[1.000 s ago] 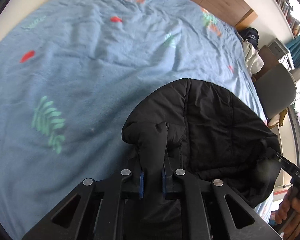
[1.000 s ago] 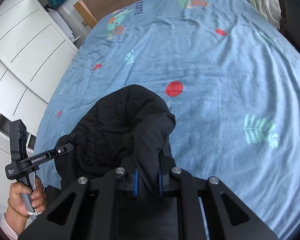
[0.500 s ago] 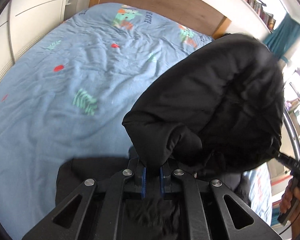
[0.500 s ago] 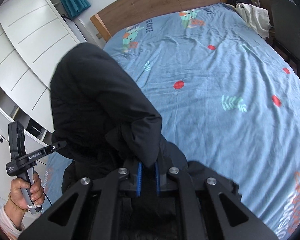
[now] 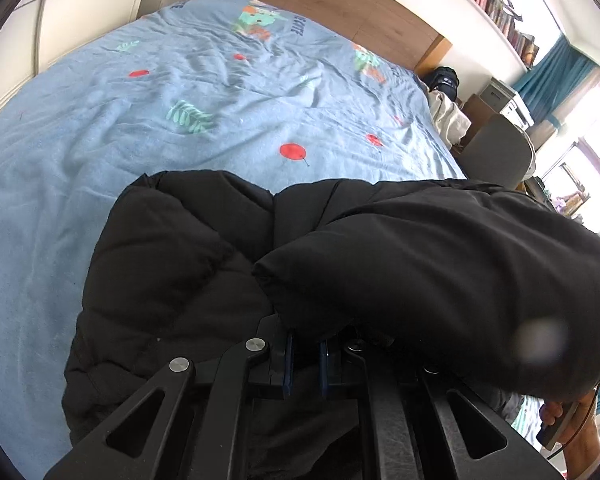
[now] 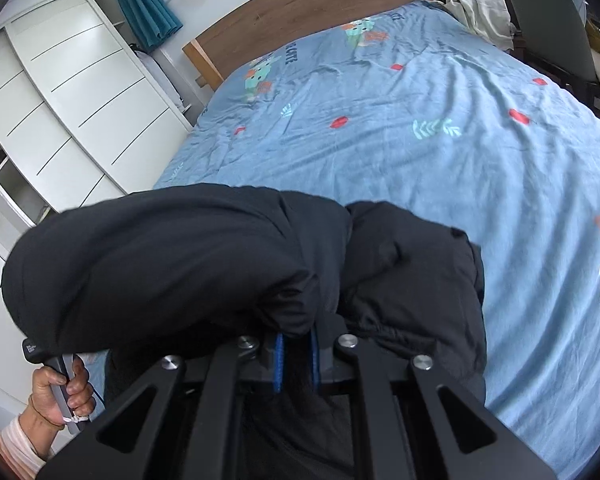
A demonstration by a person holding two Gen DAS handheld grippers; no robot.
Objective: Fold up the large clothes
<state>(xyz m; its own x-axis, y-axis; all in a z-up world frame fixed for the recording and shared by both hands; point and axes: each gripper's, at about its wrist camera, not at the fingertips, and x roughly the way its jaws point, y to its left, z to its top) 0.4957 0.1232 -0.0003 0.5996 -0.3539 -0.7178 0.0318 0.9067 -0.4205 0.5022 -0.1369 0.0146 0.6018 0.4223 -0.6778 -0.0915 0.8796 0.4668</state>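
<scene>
Left gripper (image 5: 304,360) is clamped on a fold of the black jacket (image 5: 172,264), with the blue pads pressed against the fabric between them. Right gripper (image 6: 296,356) is clamped on another fold of the same jacket (image 6: 412,272), the fabric pinched between its blue pads. From each grip the jacket runs forward and away from the fingers. In the left wrist view a smooth, rounded part bulges up to the right of the fingers and hides the right-hand linkage, while a quilted part lies lower, ahead and to the left. In the right wrist view the arrangement is mirrored: the smooth bulge rises to the left of the fingers and the quilted part lies ahead and to the right. Whether the quilted part rests fully on the bed (image 5: 100,128) cannot be told. The jacket occupies the near edge of the bed (image 6: 500,160), whose blue printed cover is otherwise bare toward the wooden headboard (image 6: 300,12). A hand (image 6: 60,392) grips the other gripper's handle at the lower left of the right wrist view.
</scene>
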